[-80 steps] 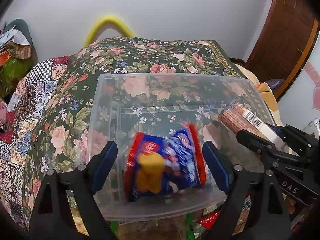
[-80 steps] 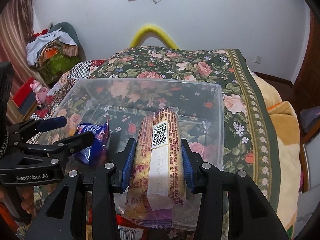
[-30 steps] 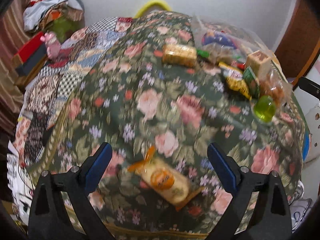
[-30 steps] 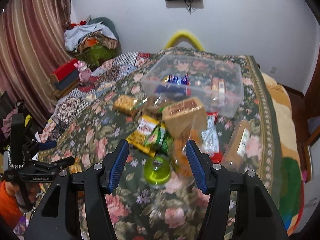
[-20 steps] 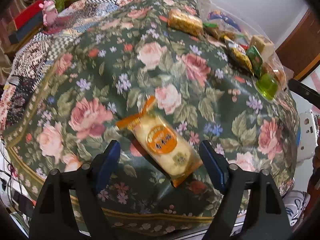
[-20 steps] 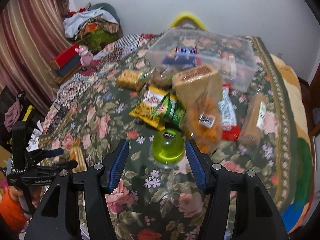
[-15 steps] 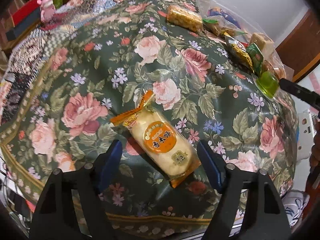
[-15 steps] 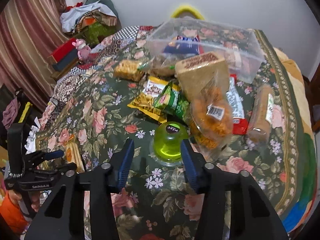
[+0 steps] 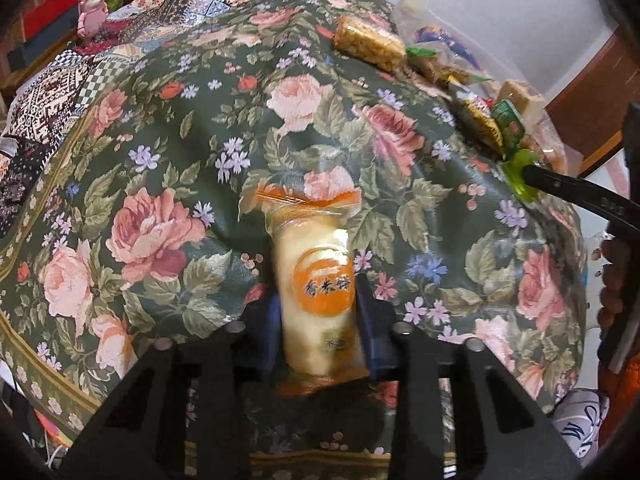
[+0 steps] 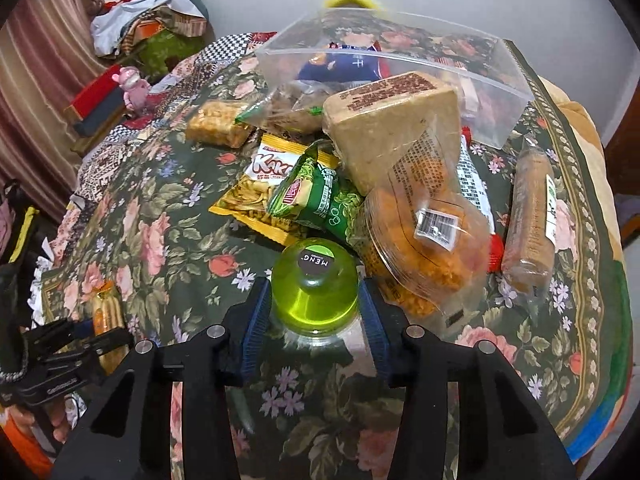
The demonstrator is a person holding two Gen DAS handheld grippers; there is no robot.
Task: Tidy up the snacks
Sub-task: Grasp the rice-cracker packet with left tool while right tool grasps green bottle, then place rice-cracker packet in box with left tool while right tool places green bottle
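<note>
Low centre of the left view: left gripper (image 9: 318, 316), jaws just closed onto the pale rice-cracker packet with orange round label (image 9: 316, 300), lying on the floral tablecloth (image 9: 168, 152). Right gripper (image 10: 314, 312) clamps the translucent green jelly cup (image 10: 314, 292), frame centre.

Glossy plastics over woven floral cloth.
Clear, shiny film on rice-cracker pack (image 9: 316, 280); translucent green glossy jelly cup (image 10: 314, 292); matt tablecloth (image 9: 160, 168); clear hard-plastic bin (image 10: 400, 68).
</note>
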